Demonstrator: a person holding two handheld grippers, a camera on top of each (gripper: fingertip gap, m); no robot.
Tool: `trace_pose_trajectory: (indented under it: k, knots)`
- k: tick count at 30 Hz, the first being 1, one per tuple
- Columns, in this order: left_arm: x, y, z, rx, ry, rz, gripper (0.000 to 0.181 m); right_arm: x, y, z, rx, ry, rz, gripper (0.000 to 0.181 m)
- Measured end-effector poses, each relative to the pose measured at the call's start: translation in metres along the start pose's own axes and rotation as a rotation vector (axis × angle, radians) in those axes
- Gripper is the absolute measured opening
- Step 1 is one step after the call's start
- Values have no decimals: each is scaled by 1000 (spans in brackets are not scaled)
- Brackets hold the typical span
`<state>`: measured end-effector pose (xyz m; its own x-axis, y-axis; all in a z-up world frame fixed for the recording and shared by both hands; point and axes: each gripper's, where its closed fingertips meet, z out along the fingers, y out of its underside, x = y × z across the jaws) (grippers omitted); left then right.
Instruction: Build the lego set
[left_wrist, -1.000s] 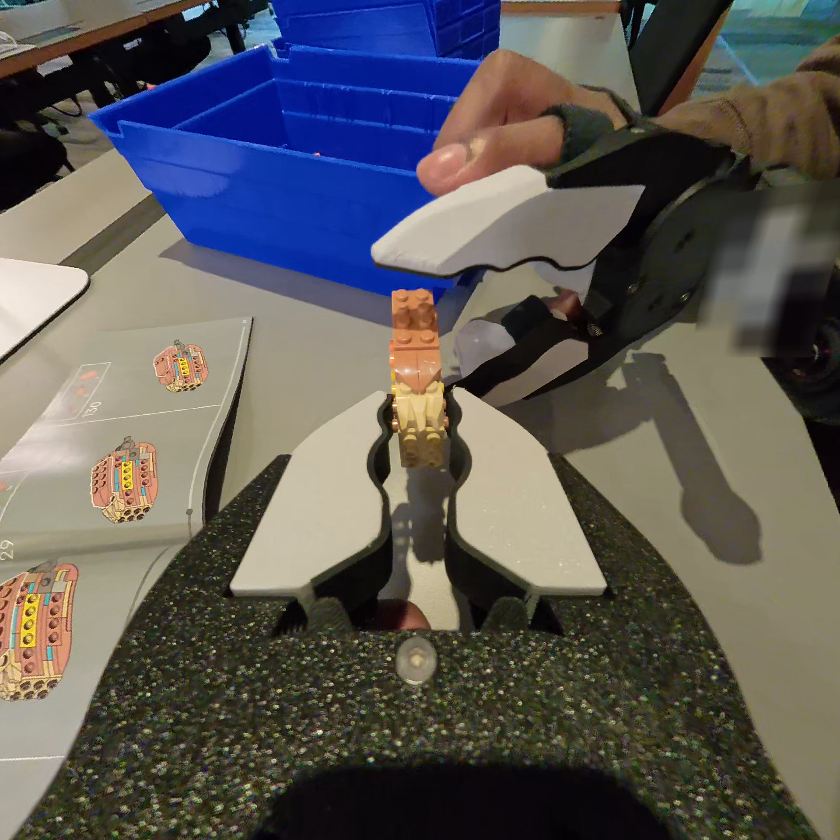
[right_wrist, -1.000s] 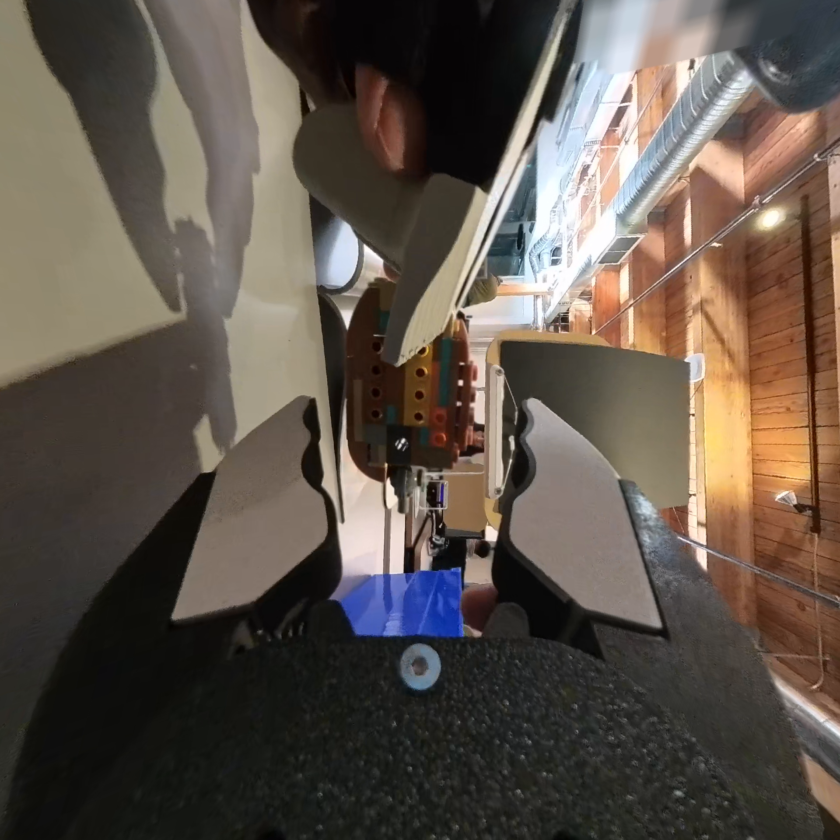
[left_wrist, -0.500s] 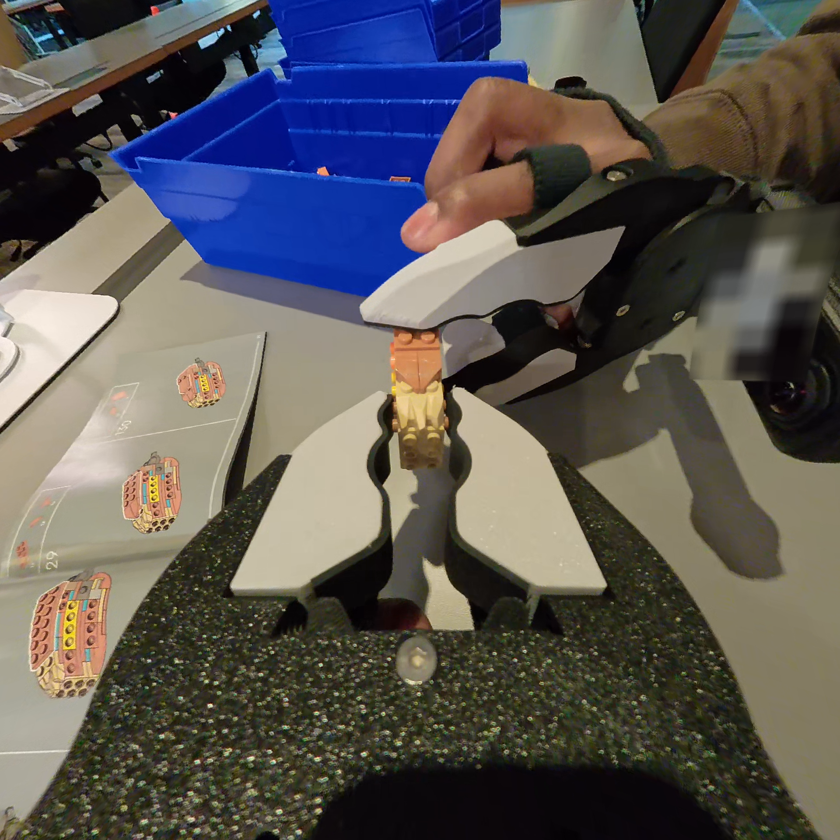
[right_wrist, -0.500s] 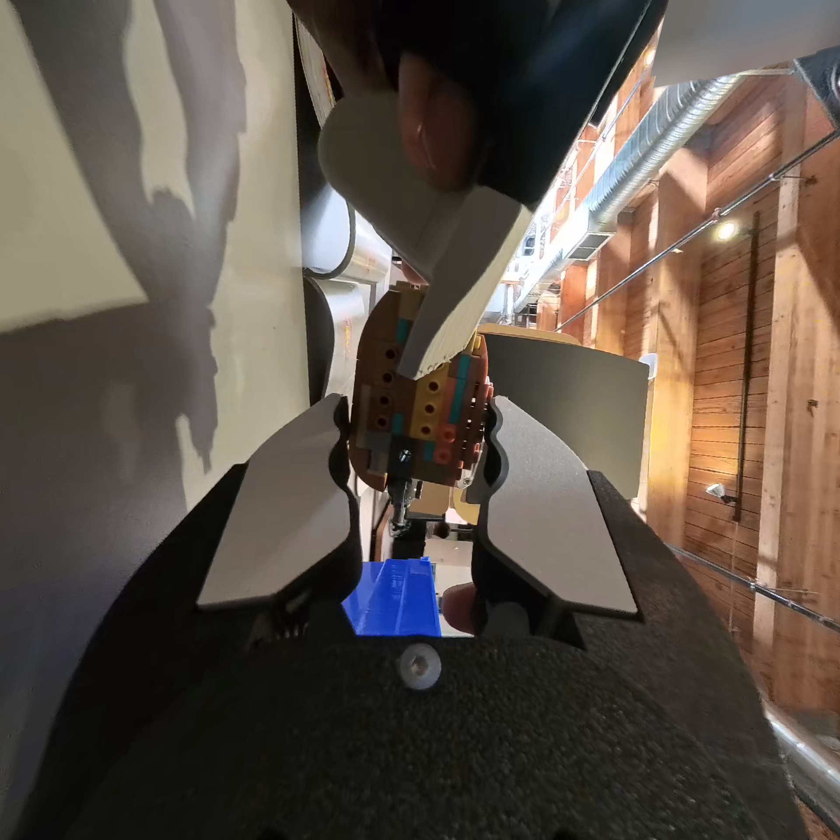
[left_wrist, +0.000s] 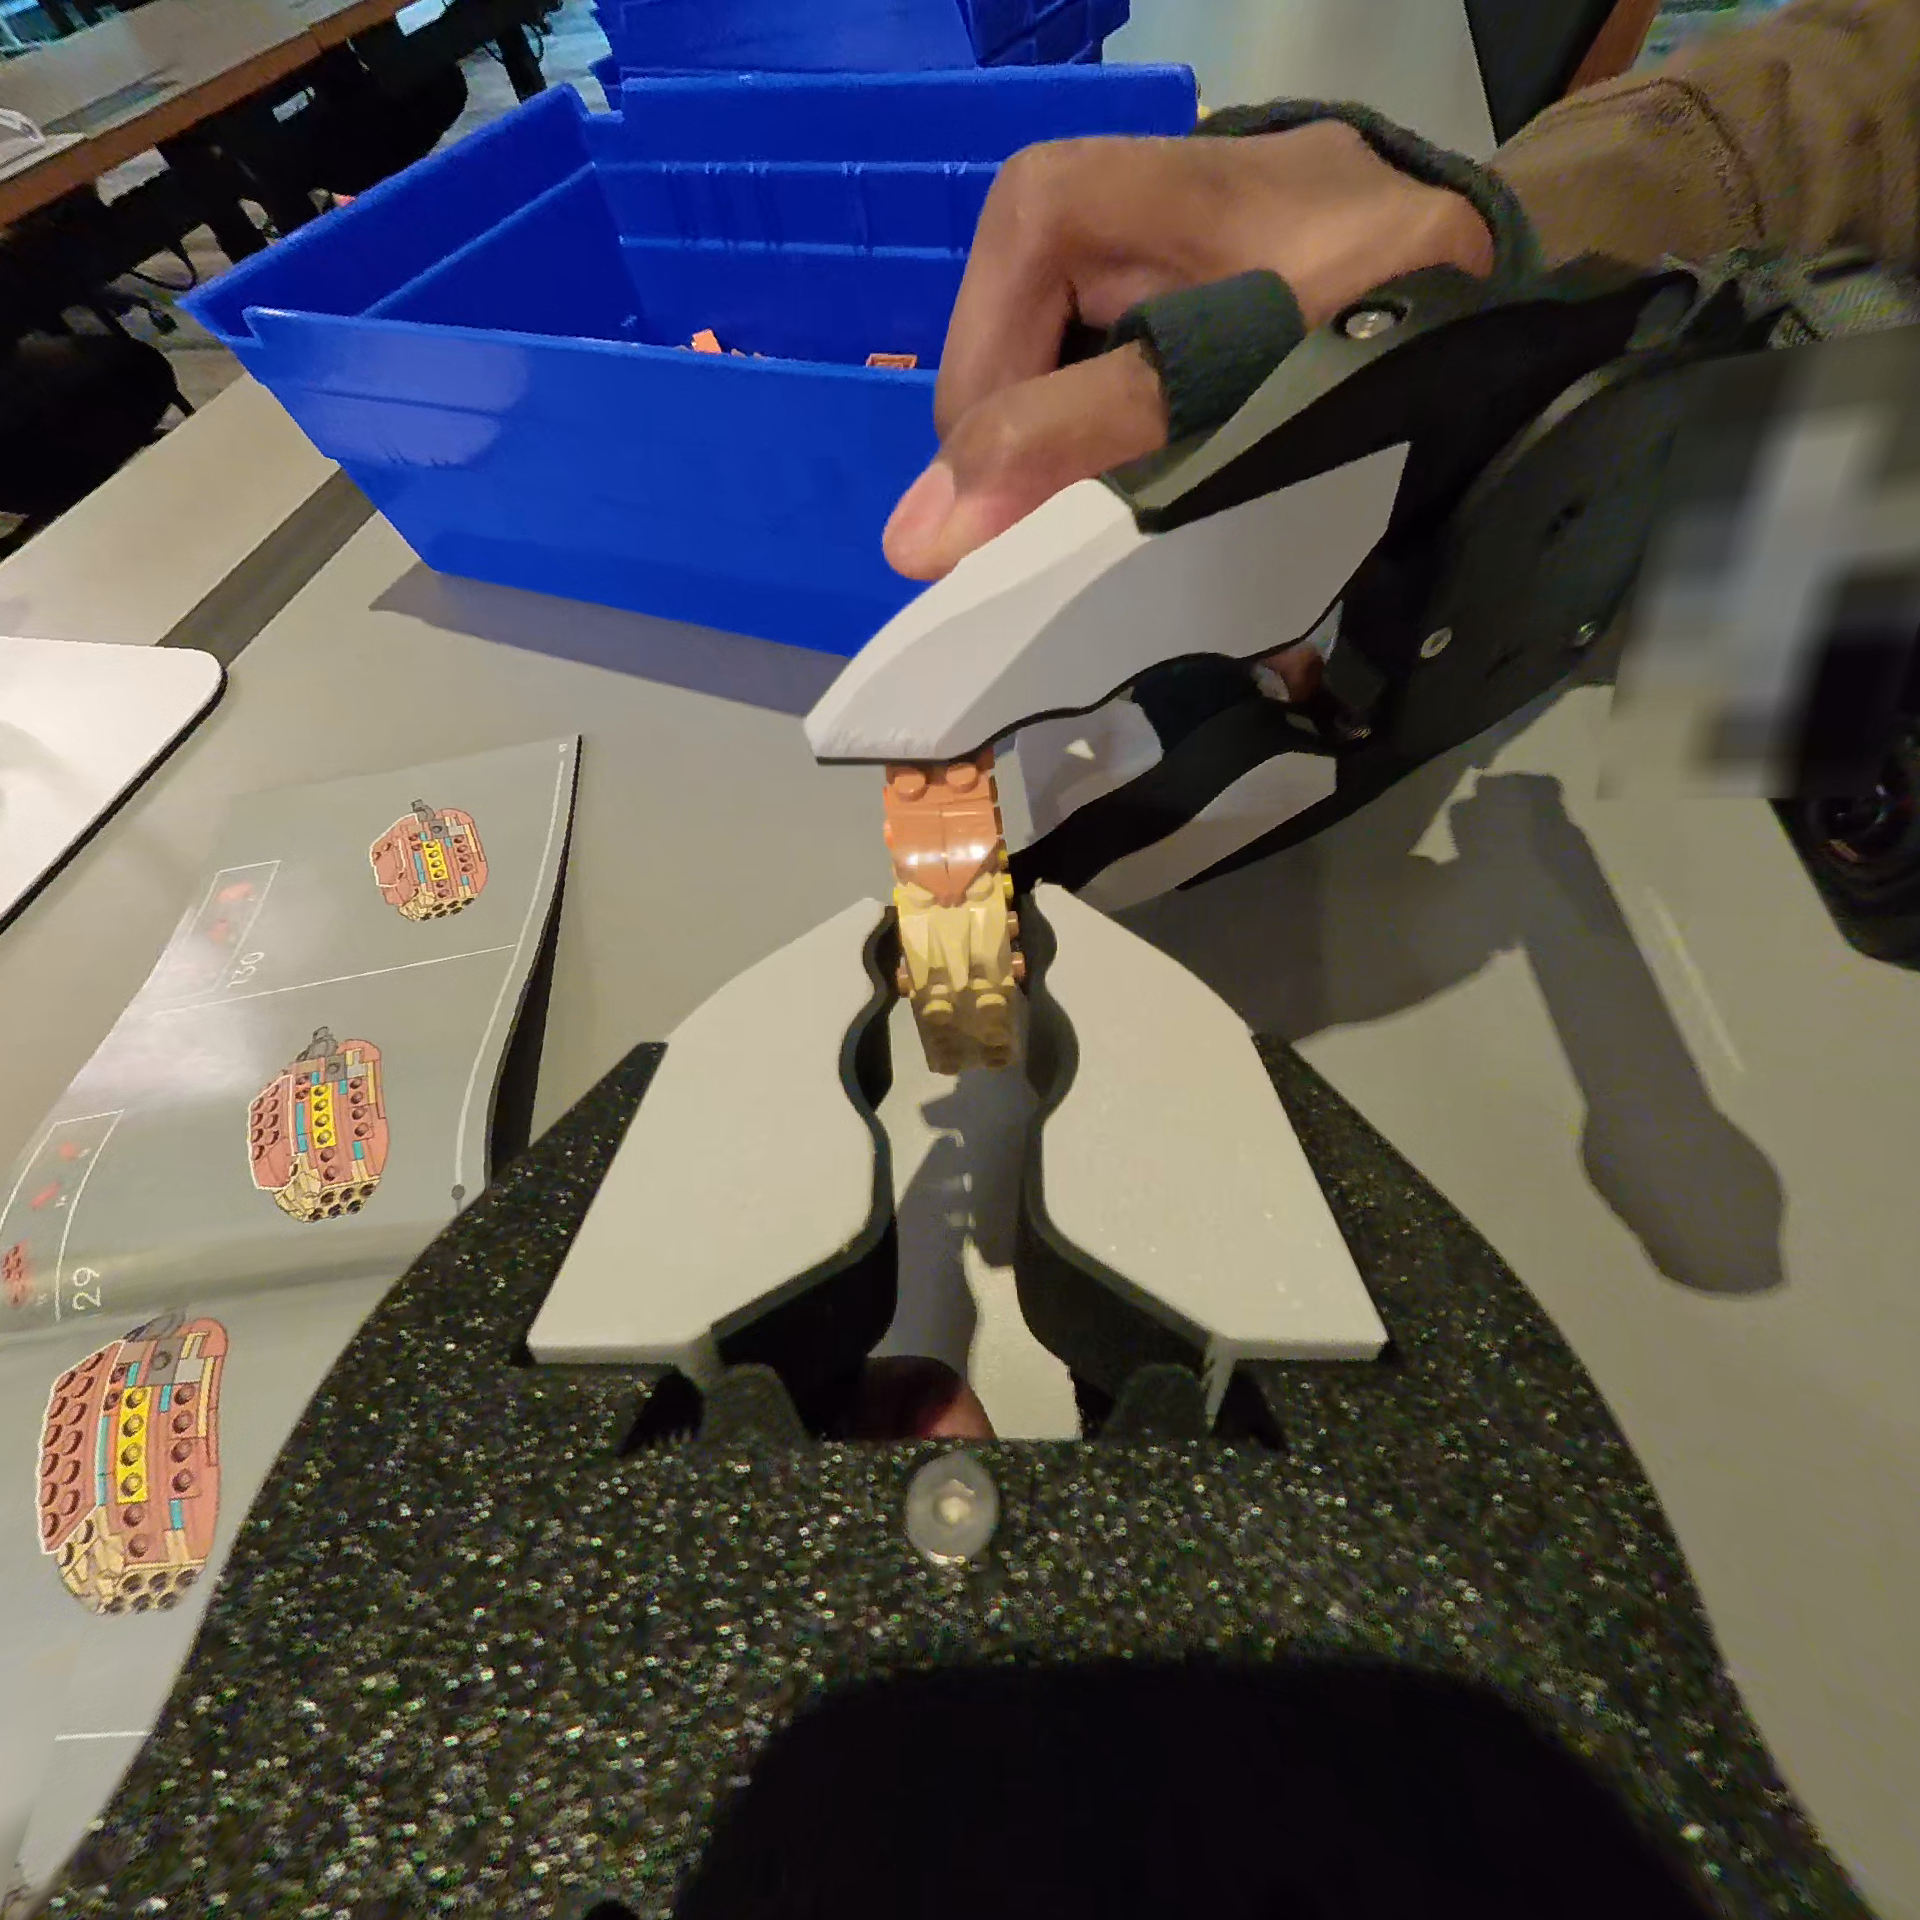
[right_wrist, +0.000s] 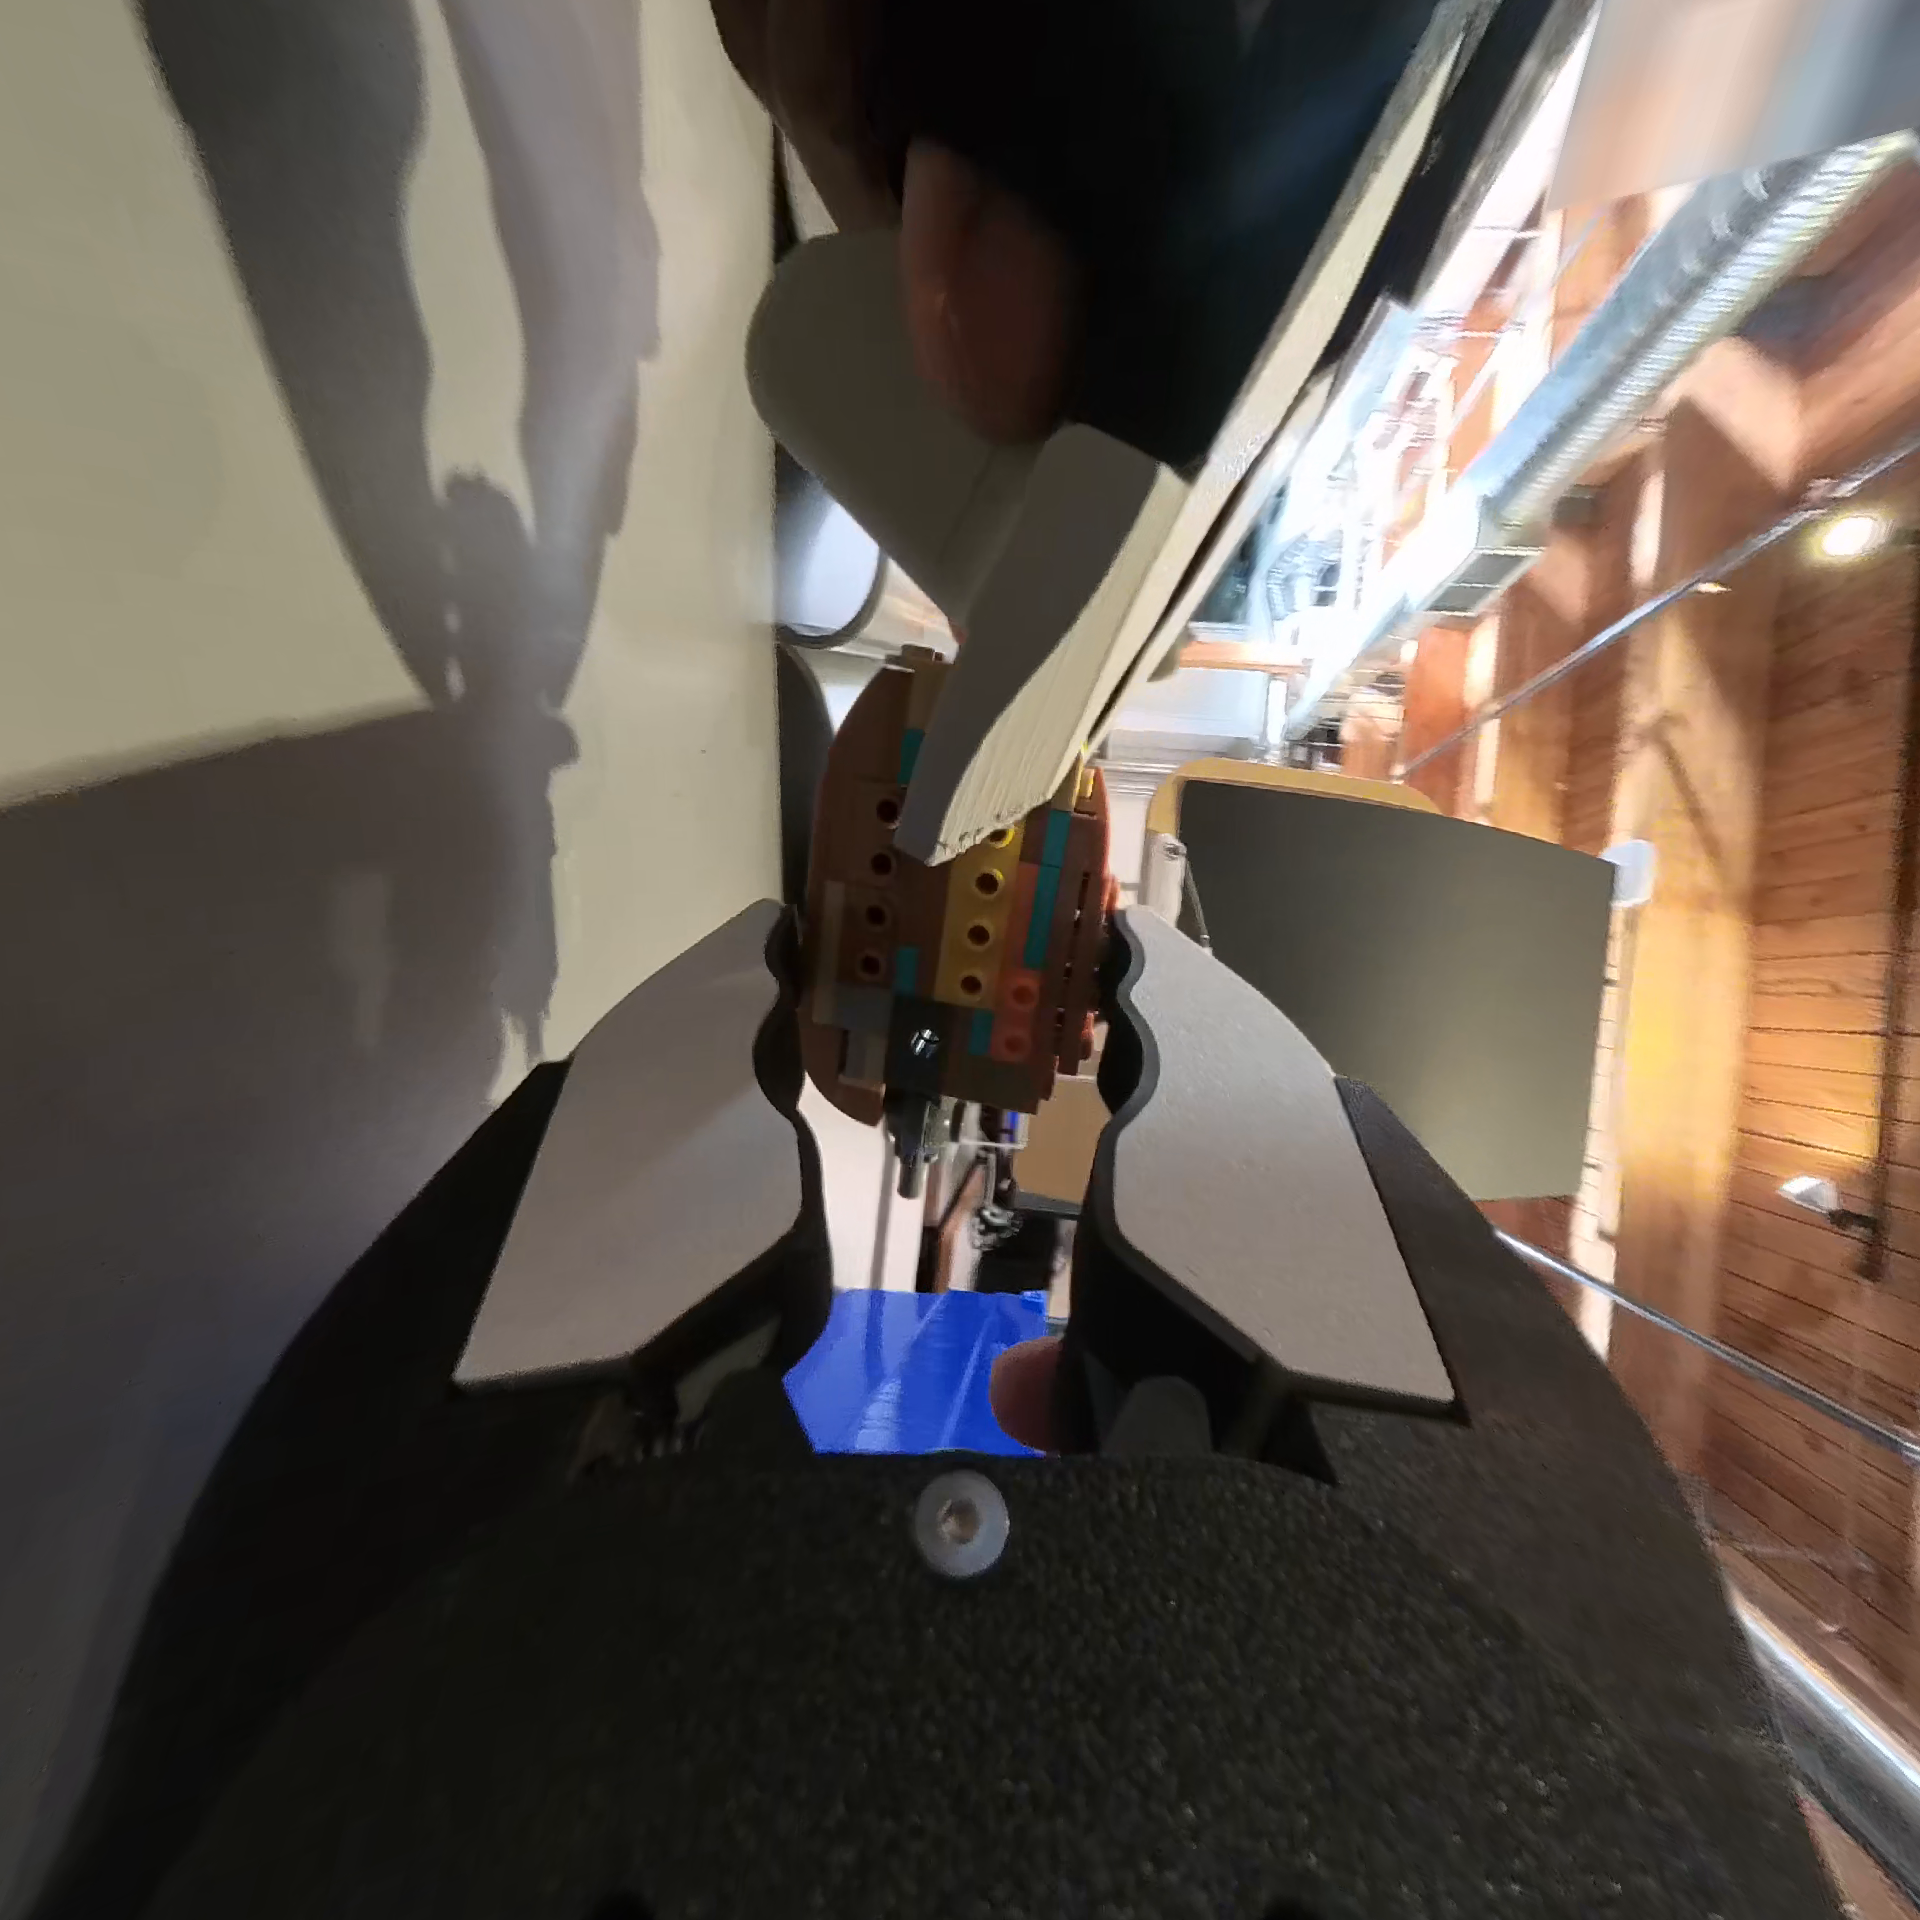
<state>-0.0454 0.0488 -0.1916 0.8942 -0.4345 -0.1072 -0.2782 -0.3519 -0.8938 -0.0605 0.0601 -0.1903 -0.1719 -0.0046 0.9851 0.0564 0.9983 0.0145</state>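
Lego model (left_wrist: 953, 940), a brown, tan and orange brick assembly, stands edge-up above the grey tabletop (left_wrist: 1558, 1091), pinched at its lower end by the narrow-set jaws of the left gripper (left_wrist: 953, 961). The right gripper (right_wrist: 951, 971) has its jaws closed across the model's other end, so both tools grip it. This looks like a hand-over or a squeeze to seat bricks. Next, one gripper must let go while the other keeps firm hold. Instruction booklet (left_wrist: 312, 1039) and blue bin (left_wrist: 582, 457) lie beyond.

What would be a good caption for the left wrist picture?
Left gripper pinches a small brown-and-tan lego model while the right gripper clamps it top and bottom, blue bin behind.
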Motion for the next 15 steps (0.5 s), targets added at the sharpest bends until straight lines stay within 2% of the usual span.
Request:
trace_pose_trajectory:
  k: [11, 15]
  knots:
    - [2, 4, 3, -8, 21, -16, 22, -4, 0, 0, 4, -49, 29, 54]
    - [1, 0, 1, 49, 40, -80, 22, -3, 0, 2, 5, -64, 106, 55]
